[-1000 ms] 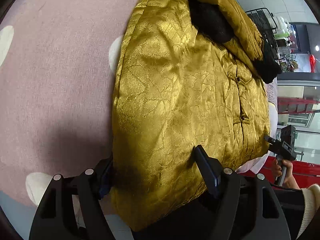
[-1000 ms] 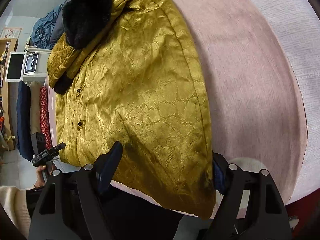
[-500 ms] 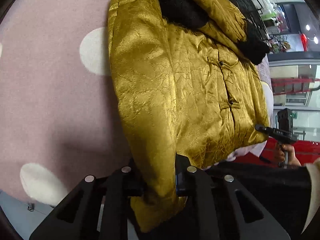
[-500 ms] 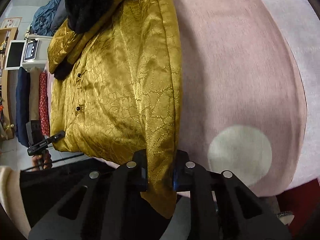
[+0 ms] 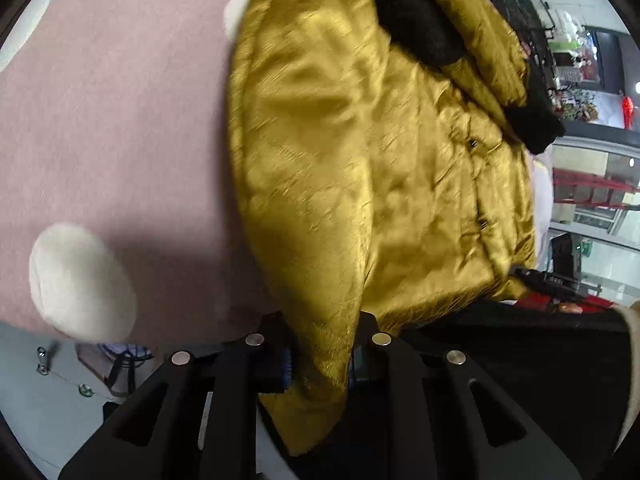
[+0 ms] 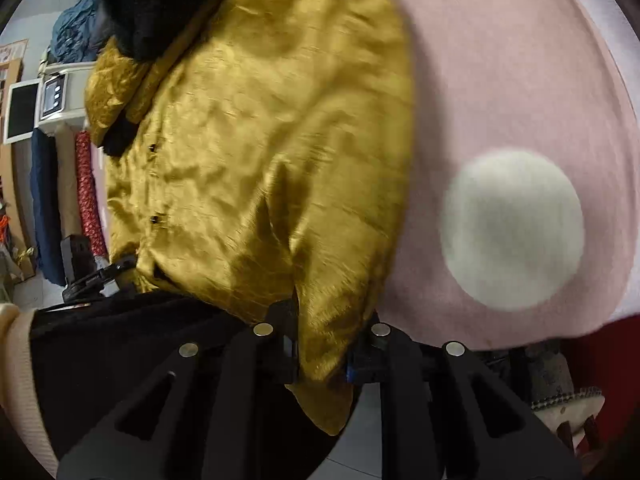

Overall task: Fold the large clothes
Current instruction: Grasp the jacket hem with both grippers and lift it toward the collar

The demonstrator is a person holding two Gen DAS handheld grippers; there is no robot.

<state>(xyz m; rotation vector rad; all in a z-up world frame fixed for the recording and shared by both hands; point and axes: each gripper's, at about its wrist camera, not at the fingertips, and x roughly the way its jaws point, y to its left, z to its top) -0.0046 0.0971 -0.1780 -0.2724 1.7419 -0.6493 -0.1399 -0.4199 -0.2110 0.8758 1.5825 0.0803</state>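
On the pink bench cover (image 5: 120, 120), spotted white: one gold jacket (image 5: 360, 180), quilted satin with a crackle weave, lying front up. Black fur collar (image 5: 416, 28) toward 12 o'clock, black cuff (image 5: 532, 128) at 2 o'clock, small dark buttons down the front placket. Cloth blurred in both views.

Left wrist view only: wire rack (image 5: 524, 16) at 1 o'clock, red shelving (image 5: 588, 188) at 3 o'clock, the right hand-held gripper (image 5: 552, 280) seen small at the jacket's far hem corner.

Right wrist view only: white appliance with panel (image 6: 56, 96) at 9 o'clock, blue garments (image 6: 76, 36) at 10 o'clock, a cream sleeve (image 6: 16, 360) at 8 o'clock.

Left hand-held gripper (image 5: 320, 360): fingers together, clamped on the jacket's near hem corner, which hangs past the bench edge at 6 o'clock. Right hand-held gripper (image 6: 322, 354): likewise clamped on the opposite hem corner.

Open room: bare pink cover from 8 to 11 o'clock in the left view, from 1 to 4 o'clock in the right view.
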